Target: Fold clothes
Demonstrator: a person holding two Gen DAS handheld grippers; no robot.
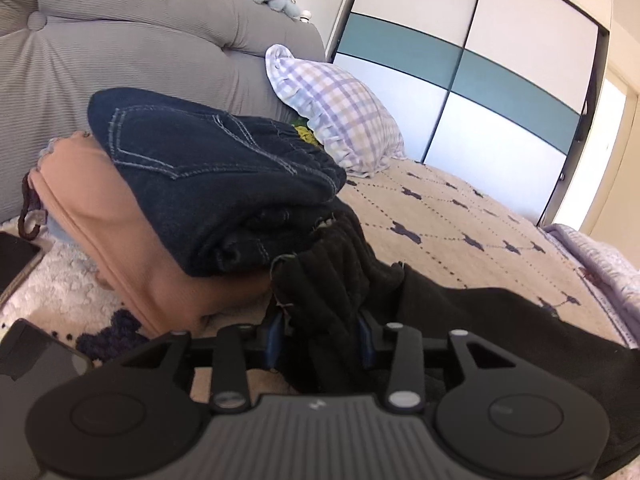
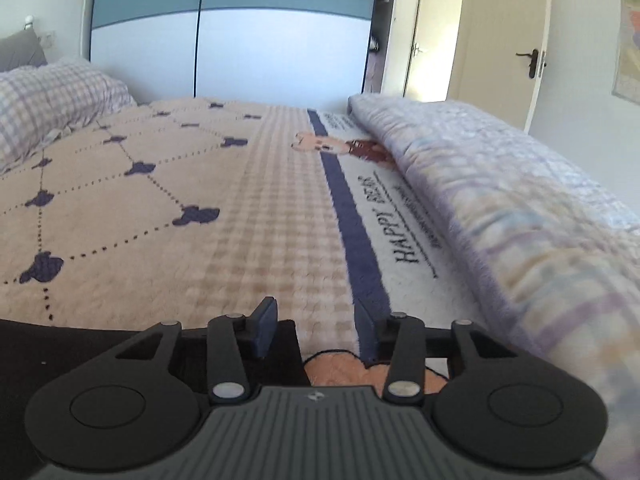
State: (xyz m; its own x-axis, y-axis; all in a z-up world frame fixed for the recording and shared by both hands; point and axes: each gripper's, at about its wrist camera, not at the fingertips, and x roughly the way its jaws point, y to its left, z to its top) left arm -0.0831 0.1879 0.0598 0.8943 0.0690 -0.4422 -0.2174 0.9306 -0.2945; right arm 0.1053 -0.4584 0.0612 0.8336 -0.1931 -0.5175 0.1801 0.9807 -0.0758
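Black ribbed garment (image 1: 332,280) bunched between blue pads of left tool (image 1: 320,340), clamped on it, rest draped across bed (image 1: 460,232). Beside it: stack of two folded pieces, dark stitched denim (image 1: 208,168) on smooth peach fabric (image 1: 120,240). One checked pillow (image 1: 340,108).

Right view: right tool (image 2: 316,328) spread wide, empty, above fluffy patterned bed cover; black cloth edge lower left (image 2: 60,344).

Jeans (image 1: 208,168) atop folded garment (image 1: 120,232) on bed (image 1: 460,220); pillow (image 1: 336,112) behind; rolled quilt (image 2: 520,208) right.
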